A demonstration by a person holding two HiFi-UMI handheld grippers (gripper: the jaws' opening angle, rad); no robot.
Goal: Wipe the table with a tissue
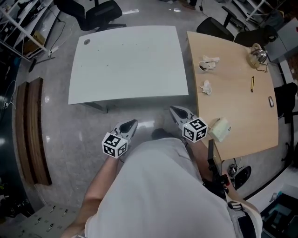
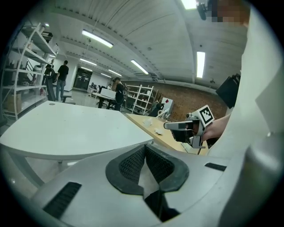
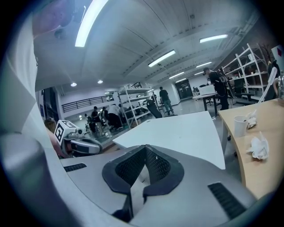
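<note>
Two crumpled white tissues lie on the wooden table (image 1: 242,116) at the right: one tissue (image 1: 206,87) near its left edge, another tissue (image 1: 210,61) beside a small cup (image 1: 203,67). The right gripper view shows a tissue (image 3: 259,147) and the cup (image 3: 240,125). A white table (image 1: 130,60) stands ahead. My left gripper (image 1: 132,122) hangs over the floor before the white table, shut and holding nothing (image 2: 144,147). My right gripper (image 1: 173,109) is by the gap between the tables, shut with nothing in it (image 3: 145,147).
On the wooden table are a pale green pack (image 1: 220,128), a pen (image 1: 252,83), a small dark object (image 1: 271,101) and a glass item (image 1: 257,53). Office chairs (image 1: 98,14) stand behind the tables. Brown planks (image 1: 32,130) lie on the floor at the left.
</note>
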